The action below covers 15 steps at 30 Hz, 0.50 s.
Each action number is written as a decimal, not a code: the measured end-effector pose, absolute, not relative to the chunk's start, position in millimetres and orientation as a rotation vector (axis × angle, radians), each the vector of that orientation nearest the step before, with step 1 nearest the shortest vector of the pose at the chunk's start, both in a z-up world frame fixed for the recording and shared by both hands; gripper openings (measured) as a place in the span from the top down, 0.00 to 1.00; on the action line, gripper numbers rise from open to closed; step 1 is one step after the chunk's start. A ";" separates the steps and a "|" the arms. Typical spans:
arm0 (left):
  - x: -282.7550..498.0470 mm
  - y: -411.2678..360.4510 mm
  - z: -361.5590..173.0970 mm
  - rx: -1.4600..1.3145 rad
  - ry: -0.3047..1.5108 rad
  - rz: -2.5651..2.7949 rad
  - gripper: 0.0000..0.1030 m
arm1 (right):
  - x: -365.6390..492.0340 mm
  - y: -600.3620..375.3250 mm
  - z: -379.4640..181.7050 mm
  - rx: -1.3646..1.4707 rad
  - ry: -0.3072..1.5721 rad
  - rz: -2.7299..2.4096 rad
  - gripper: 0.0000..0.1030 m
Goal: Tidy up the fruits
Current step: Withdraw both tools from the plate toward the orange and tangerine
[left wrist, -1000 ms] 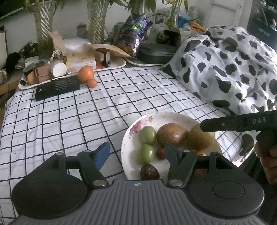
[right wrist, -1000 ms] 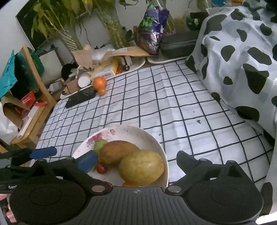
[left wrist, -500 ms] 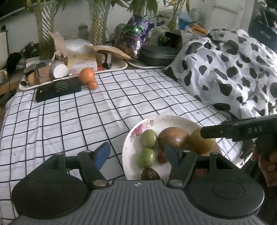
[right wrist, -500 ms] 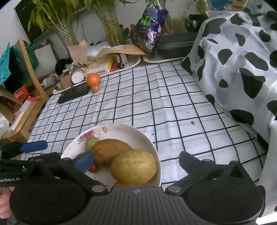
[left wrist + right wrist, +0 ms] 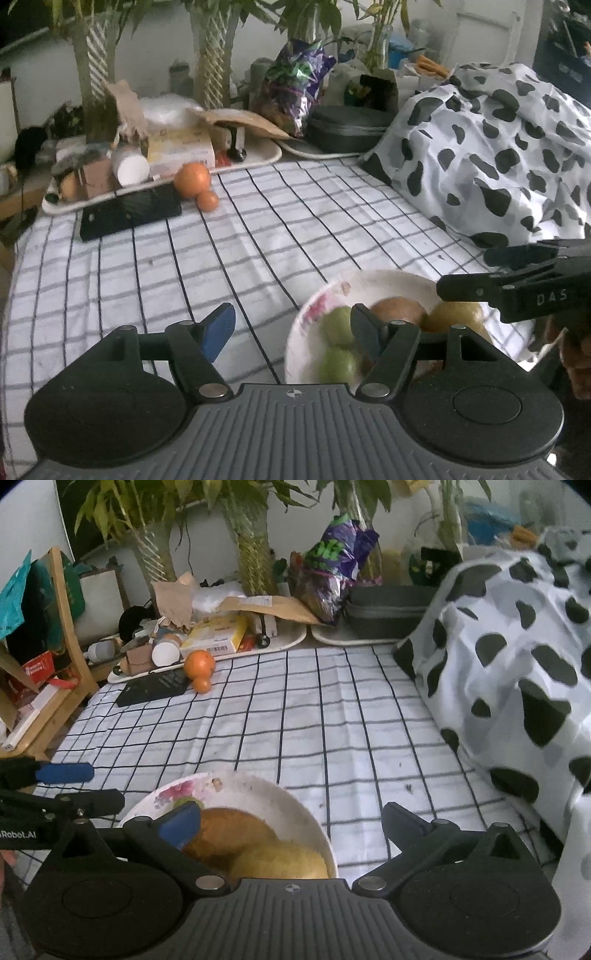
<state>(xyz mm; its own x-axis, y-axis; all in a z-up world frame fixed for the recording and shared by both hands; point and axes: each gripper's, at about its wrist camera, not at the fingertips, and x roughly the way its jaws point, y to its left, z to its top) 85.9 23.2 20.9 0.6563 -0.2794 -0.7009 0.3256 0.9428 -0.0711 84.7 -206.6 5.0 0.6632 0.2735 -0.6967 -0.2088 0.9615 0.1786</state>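
Note:
A white flowered plate sits on the checked cloth near the front edge. It holds two green fruits, a brown fruit and a yellowish fruit. My left gripper is open and empty; its right finger overlaps the plate's left side. My right gripper is open above the plate, over the brown fruit and yellow fruit, gripping nothing. A big orange and a small one lie far back left. Each gripper shows in the other's view.
A black flat device lies by the oranges, in front of a cluttered white tray. A cow-print blanket heaps along the right side. Plant vases, a purple bag and a grey case line the back. A wooden chair stands left.
The right wrist view has rolled level and the plate sits lower under that gripper. The left gripper has barely moved. No fruit has shifted and both jaws stand as before.

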 end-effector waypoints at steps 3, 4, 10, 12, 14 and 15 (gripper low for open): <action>95.2 24.8 21.2 0.087 0.764 -0.330 0.34 | 91.5 -202.0 6.2 0.048 0.779 0.271 0.00; 99.9 26.1 20.6 0.090 0.763 -0.325 0.34 | 94.1 -200.7 6.3 0.038 0.772 0.273 0.00; 124.5 33.6 18.6 0.087 0.759 -0.305 0.34 | 112.2 -190.3 7.4 -0.021 0.740 0.296 0.00; 132.2 35.8 18.6 0.091 0.752 -0.300 0.34 | 118.5 -185.9 7.8 -0.038 0.731 0.307 0.00; 140.5 37.6 18.5 0.094 0.746 -0.293 0.34 | 124.5 -181.6 7.8 -0.052 0.725 0.319 0.00; 143.7 38.7 18.4 0.094 0.745 -0.290 0.34 | 128.3 -179.0 7.7 -0.060 0.722 0.325 0.00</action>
